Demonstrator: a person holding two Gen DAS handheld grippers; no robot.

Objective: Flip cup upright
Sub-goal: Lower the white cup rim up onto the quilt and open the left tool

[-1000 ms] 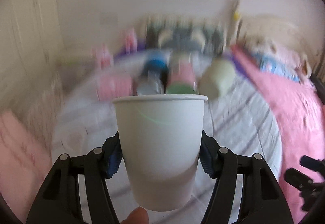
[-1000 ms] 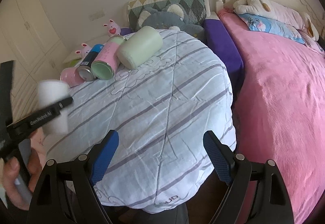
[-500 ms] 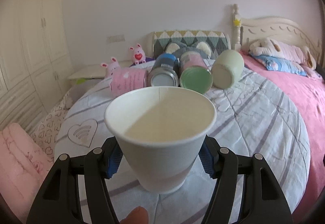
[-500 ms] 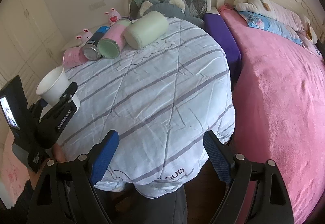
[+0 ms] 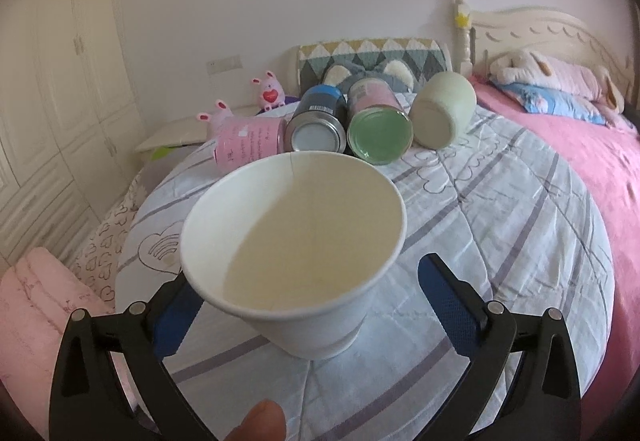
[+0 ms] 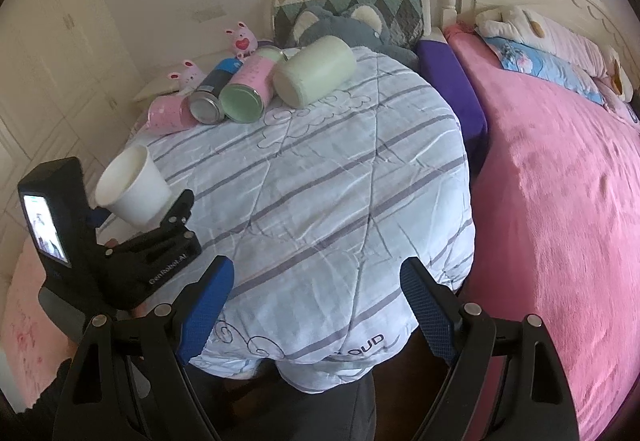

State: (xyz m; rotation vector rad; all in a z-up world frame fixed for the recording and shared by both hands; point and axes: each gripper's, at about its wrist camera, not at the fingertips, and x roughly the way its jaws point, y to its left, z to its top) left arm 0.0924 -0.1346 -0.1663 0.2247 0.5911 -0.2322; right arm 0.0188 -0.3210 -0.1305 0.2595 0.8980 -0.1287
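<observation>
White paper cup (image 5: 292,257) mouth-up on striped quilt (image 5: 500,241), my left gripper (image 5: 304,293) jaws apart around it. Back straight out toward 6 o'clock, no nudging. Right gripper (image 6: 316,305) jaws apart, empty.

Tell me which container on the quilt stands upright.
Only the white paper cup, between the left claw's fingers, mouth up. The pink cup, blue can, pink can and green jar lie sideways.

Cup (image 5: 292,237) before four cans (image 5: 380,129), seemingly on quilt (image 5: 500,233).
</observation>
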